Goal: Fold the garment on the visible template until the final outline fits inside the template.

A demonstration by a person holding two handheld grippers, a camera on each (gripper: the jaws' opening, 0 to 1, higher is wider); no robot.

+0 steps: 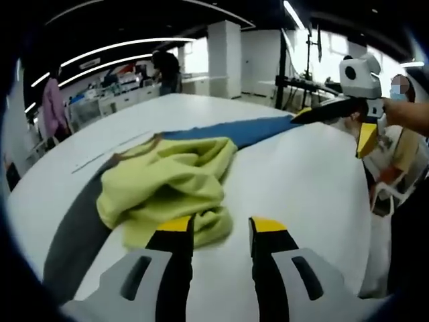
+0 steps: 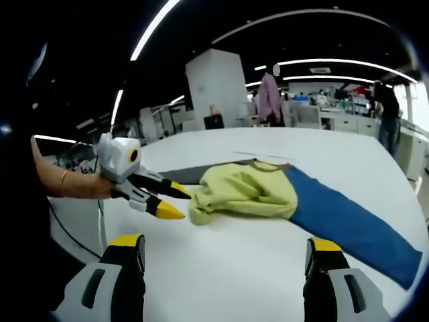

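The garment (image 1: 175,184) lies bunched in a yellow-green heap on the white table (image 1: 315,181), its crumpled mass resting over a long strip that runs blue (image 1: 258,129) on one end and grey (image 1: 77,231) on the other. In the left gripper view, the left gripper (image 1: 219,231) reaches low over the tabletop with its yellow-tipped jaws spread apart, the tips just at the near edge of the heap, one jaw touching or overlapping the cloth. In the right gripper view that same gripper (image 2: 169,200) comes in from the left, held by a hand (image 2: 67,184) with a bracelet at the wrist, jaws parted beside the garment (image 2: 244,191). The right gripper (image 2: 224,251) hovers back from the cloth with jaws wide apart over bare table (image 2: 228,268); in the left gripper view it (image 1: 358,127) hangs at the far end of the blue strip.
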